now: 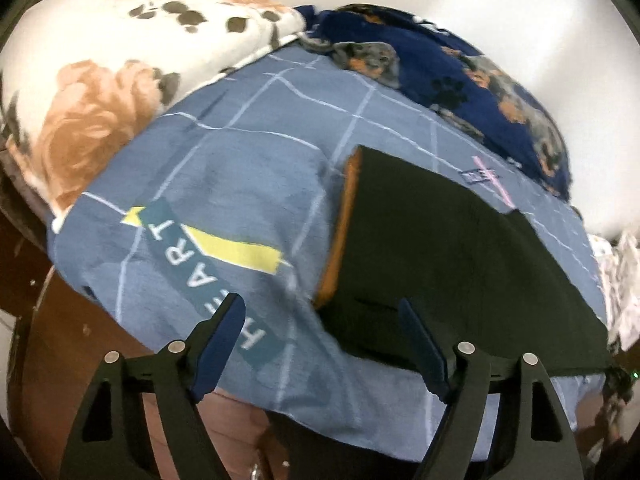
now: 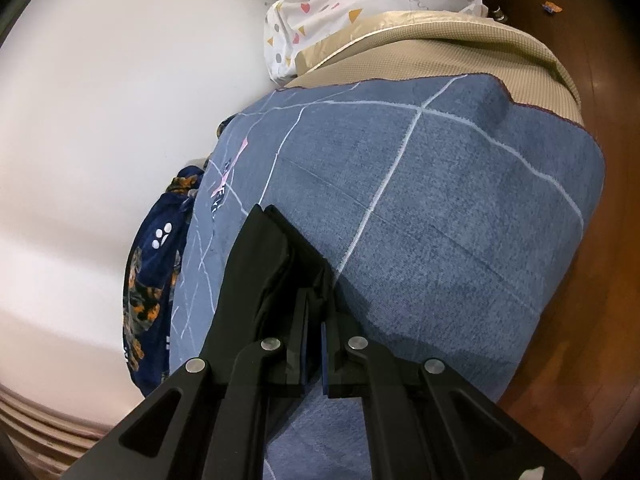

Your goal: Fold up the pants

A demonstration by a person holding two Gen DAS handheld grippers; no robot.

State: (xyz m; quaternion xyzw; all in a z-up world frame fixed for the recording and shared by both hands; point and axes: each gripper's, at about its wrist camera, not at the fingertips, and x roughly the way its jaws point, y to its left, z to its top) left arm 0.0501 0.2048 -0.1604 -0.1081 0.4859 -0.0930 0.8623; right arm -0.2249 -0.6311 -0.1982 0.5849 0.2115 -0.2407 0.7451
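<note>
Black fabric pants with an orange edge strip [image 1: 440, 248], partly folded, flat on a blue bed sheet crossed by white lines [image 1: 248, 168]. Left gripper [image 1: 324, 344] spread wide above the near edge of the pants, nothing between the blue pads. Right gripper [image 2: 314, 312] clamped on a bunched fold of the pants [image 2: 272, 256], apparently lifted slightly off the sheet. White floral blanket [image 1: 120, 64] and navy patterned blanket [image 1: 460, 76] heaped beyond.
</note>
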